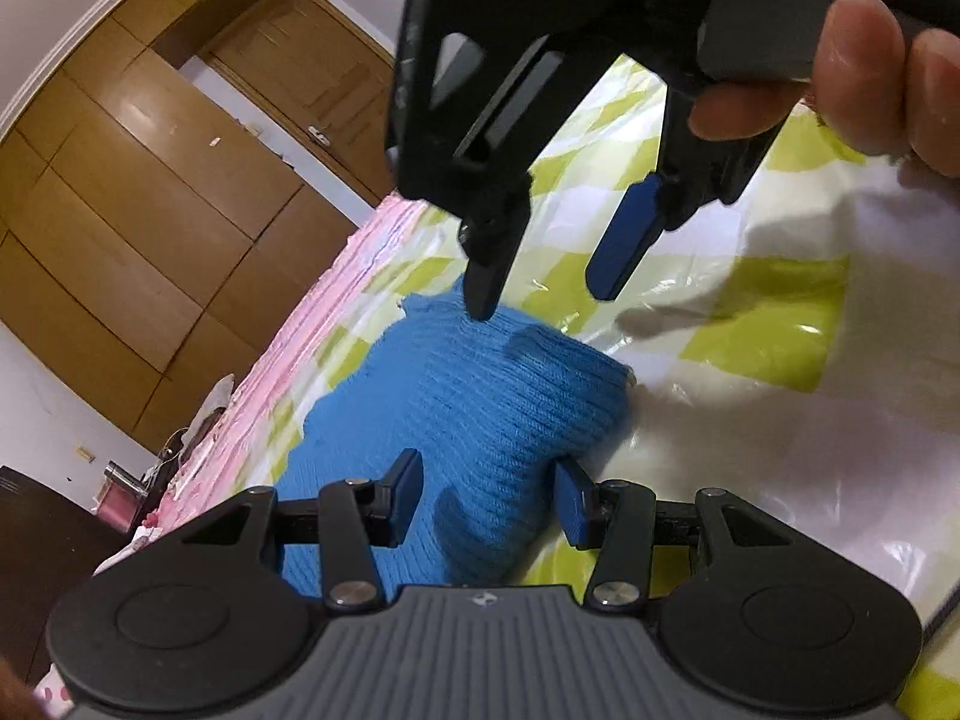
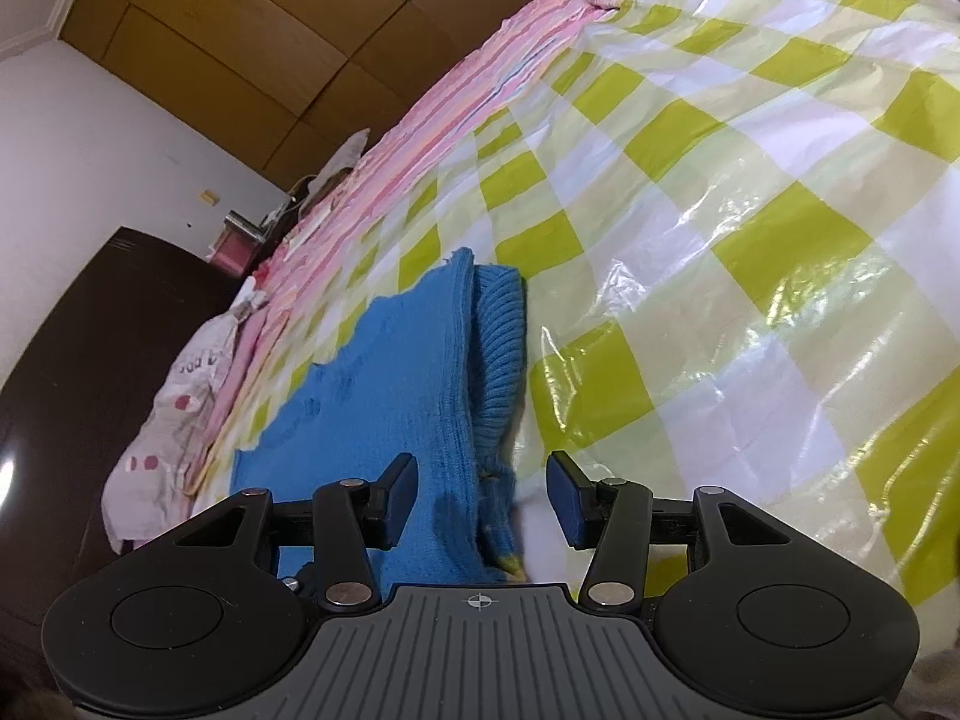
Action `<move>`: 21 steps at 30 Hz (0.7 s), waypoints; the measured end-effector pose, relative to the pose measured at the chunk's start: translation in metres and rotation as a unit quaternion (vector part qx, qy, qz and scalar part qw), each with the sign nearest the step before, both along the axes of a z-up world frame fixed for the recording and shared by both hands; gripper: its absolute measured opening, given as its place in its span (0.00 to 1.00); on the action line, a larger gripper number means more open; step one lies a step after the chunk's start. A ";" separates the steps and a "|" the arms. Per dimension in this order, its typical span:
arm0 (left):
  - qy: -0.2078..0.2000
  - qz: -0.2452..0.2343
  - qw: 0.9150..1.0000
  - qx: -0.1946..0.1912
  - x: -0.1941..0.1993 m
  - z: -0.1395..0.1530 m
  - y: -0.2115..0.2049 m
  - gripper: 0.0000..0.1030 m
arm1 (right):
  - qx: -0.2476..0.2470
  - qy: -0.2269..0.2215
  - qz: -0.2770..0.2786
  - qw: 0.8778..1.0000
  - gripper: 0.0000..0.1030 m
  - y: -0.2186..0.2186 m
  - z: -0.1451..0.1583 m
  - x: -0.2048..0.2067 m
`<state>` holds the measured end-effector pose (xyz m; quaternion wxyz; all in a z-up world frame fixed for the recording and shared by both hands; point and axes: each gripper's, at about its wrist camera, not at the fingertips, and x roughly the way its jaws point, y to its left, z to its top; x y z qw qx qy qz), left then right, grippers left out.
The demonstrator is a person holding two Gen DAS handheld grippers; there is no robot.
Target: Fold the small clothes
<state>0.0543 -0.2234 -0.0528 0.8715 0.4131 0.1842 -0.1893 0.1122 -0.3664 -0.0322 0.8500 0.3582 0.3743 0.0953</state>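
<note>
Blue knit [image 1: 468, 414] lies folded on checked sheet [image 1: 780, 420], left gripper [image 1: 489, 501] and right gripper [image 1: 543, 285] at 12 o'clock both agape, empty; risk: slick sheet lets fold slide open

A home bedroom: bed [image 2: 720, 192] beside wooden wardrobe [image 1: 150, 180]
</note>
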 end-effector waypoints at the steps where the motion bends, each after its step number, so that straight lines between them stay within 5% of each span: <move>1: 0.001 0.004 1.000 -0.006 0.002 0.000 -0.001 0.51 | 0.006 -0.001 0.002 1.000 0.47 0.000 0.000 0.004; 6: 0.005 0.009 1.000 -0.025 0.009 0.002 0.003 0.49 | 0.012 -0.001 0.004 1.000 0.50 0.001 -0.003 0.029; 8: 0.011 0.008 0.999 -0.029 0.010 0.003 0.004 0.30 | 0.011 0.009 0.001 1.000 0.50 0.001 -0.008 0.041; 11: 0.032 0.017 0.997 -0.065 0.011 0.012 0.011 0.23 | 0.024 0.022 0.004 0.999 0.50 -0.001 -0.019 0.051; 21: 0.073 0.035 0.983 -0.167 0.022 0.047 0.028 0.17 | 0.073 0.008 -0.008 0.997 0.50 -0.006 -0.034 0.068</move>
